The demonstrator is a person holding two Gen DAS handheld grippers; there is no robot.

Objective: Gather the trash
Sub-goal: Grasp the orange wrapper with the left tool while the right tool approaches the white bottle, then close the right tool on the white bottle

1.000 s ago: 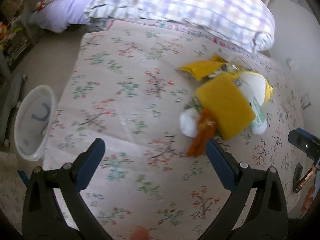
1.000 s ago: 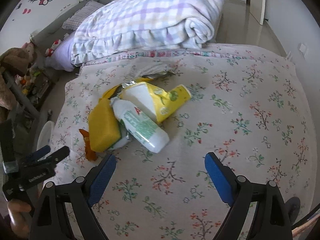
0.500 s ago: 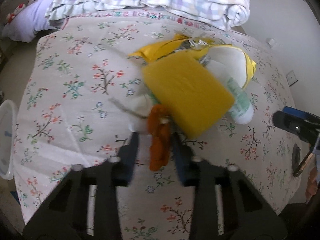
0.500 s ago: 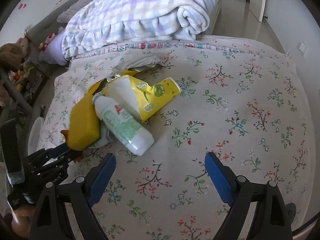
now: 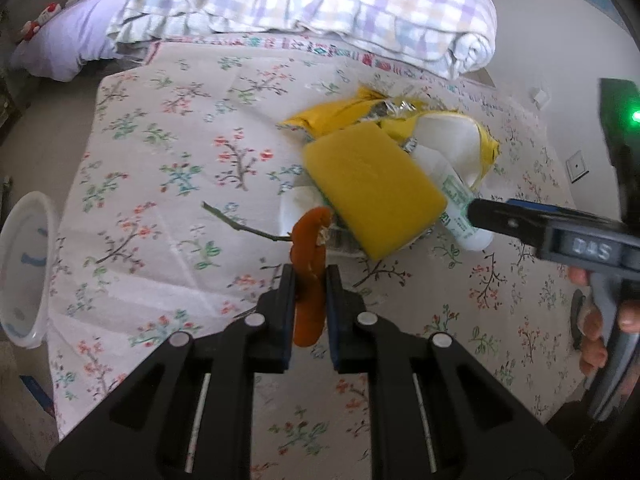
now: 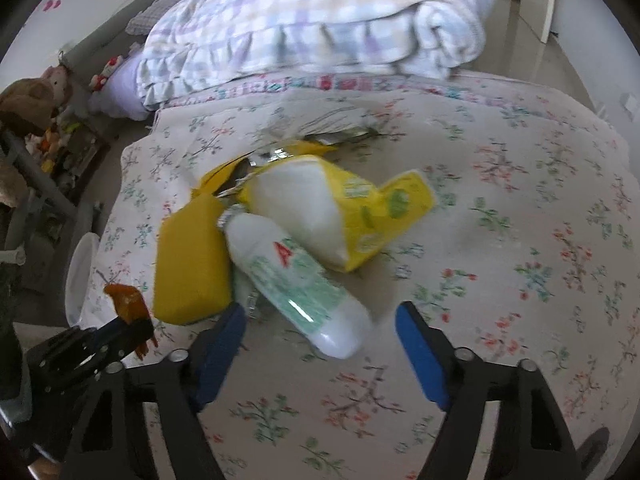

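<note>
Left wrist view: the left gripper point(image 5: 309, 280) is closing on the orange peel point(image 5: 308, 276) beside the yellow sponge point(image 5: 374, 190). The right gripper point(image 6: 320, 320), half open and narrowing, straddles the white bottle point(image 6: 296, 276). The whole pile remains uncollected, and the white bin point(image 5: 24, 268) stands well apart.

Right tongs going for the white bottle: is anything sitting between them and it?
Nothing visible does. The right tongs are closing with only bare floral bedspread ahead of the white bottle, whose base points toward them. The yellow sponge lies against the bottle's left side, close to the left finger.
</note>
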